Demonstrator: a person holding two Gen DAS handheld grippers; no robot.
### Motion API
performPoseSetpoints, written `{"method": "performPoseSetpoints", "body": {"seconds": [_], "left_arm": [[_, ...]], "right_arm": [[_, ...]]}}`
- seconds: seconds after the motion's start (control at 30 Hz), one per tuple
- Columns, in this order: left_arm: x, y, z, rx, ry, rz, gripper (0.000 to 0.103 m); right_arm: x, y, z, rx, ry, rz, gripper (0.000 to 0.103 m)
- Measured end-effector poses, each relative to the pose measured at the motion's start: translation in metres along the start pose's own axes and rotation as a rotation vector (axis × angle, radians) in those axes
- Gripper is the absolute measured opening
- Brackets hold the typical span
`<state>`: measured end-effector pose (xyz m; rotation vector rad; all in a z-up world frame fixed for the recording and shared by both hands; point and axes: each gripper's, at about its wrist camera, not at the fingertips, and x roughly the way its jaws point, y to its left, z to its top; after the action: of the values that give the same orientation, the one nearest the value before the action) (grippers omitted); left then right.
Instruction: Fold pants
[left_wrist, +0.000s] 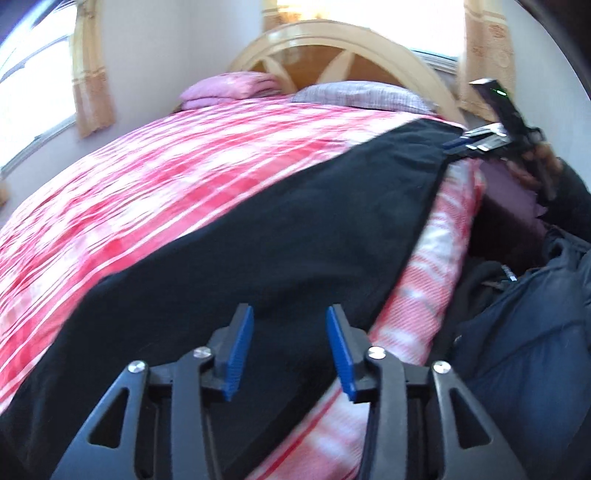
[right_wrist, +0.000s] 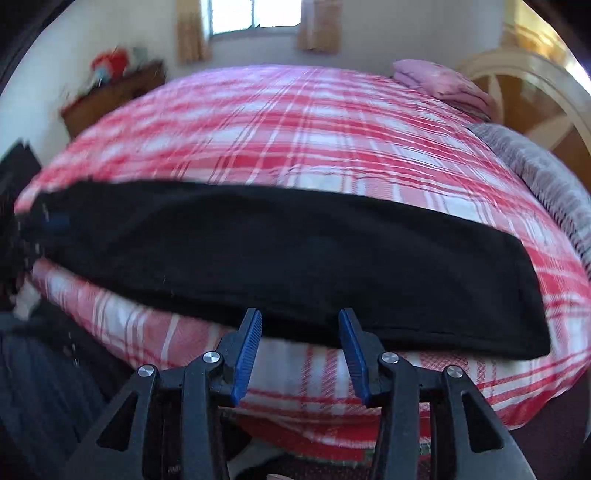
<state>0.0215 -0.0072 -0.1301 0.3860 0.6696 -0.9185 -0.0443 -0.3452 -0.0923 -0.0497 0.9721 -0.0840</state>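
Pants laid out along near bed edge; next fold not yet begun.

Black pants (right_wrist: 280, 258) are seen flat on the plaid bedspread (right_wrist: 295, 129). Left gripper (left_wrist: 290, 350) and right gripper (right_wrist: 299, 350) are held with jaws apart, nothing grasped. An end grasp is judged to be required next.
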Motion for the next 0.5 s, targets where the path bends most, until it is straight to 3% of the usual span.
{"method": "performPoseSetpoints", "body": {"seconds": [0.13,0.23,0.33,0.4,0.5], "left_arm": [[-0.017,0.042,-0.014,-0.135,-0.021,0.1,0.051],[-0.018,0.054,-0.024,-0.196,-0.009,0.115,0.054],[-0.005,0.04,-0.04,-0.152,0.046,0.107,0.058],[-0.006,0.026,-0.048,-0.091,0.027,0.145,0.068],[-0.007,0.024,-0.051,-0.11,0.032,0.128,0.068]], "right_arm": [[-0.015,0.017,0.031,-0.038,-0.05,0.111,0.046],[-0.014,0.045,0.068,-0.123,-0.085,0.129,0.046],[-0.003,0.075,0.112,-0.174,-0.103,0.194,0.046],[0.005,0.088,0.14,-0.191,-0.116,0.25,0.046],[0.024,0.105,0.183,-0.242,-0.159,0.346,0.046]]}}
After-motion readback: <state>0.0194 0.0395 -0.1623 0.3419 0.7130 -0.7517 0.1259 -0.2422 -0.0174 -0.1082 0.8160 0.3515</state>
